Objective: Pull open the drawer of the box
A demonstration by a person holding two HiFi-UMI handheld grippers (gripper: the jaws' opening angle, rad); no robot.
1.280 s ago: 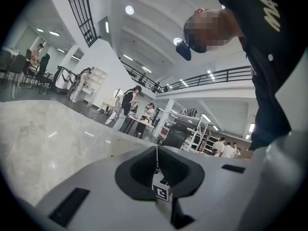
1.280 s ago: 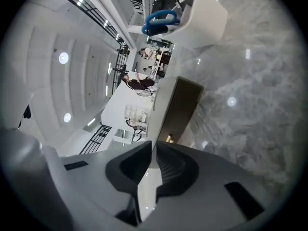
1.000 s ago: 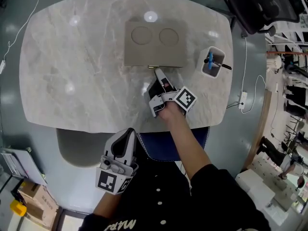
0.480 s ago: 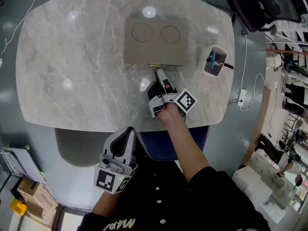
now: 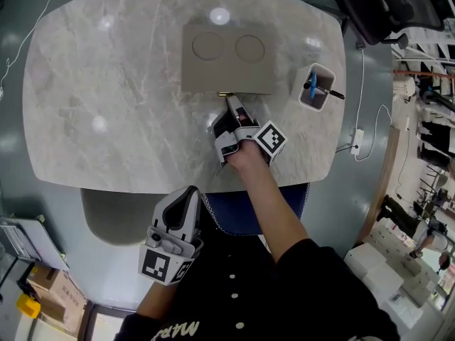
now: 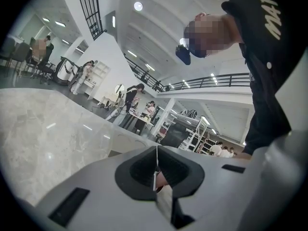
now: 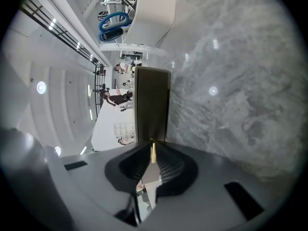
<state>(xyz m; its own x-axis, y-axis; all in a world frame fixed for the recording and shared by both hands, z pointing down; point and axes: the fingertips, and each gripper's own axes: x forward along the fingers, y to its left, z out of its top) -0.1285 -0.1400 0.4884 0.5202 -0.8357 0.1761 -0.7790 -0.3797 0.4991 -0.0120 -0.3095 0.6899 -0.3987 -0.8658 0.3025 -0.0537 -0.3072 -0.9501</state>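
Note:
A flat tan box (image 5: 227, 59) with two round marks on its lid lies at the far middle of the marble table (image 5: 106, 98). A small gold drawer handle (image 5: 225, 94) sticks out of its near face, and the drawer front sits flush with the box. My right gripper (image 5: 230, 102) reaches up to that face, and its jaws are shut on the gold handle (image 7: 153, 152) in front of the box (image 7: 151, 105). My left gripper (image 5: 190, 195) hangs off the table's near edge, shut (image 6: 157, 170) on nothing.
A white cup (image 5: 315, 88) with a blue pen and a dark pen stands right of the box. An office chair (image 5: 384, 9) is beyond the table's far right corner. A cable and plug (image 5: 358, 148) hang off the right side.
My right gripper has slid a little forward toward the box until its tips are on the gold handle. The box and my left gripper have stayed put.

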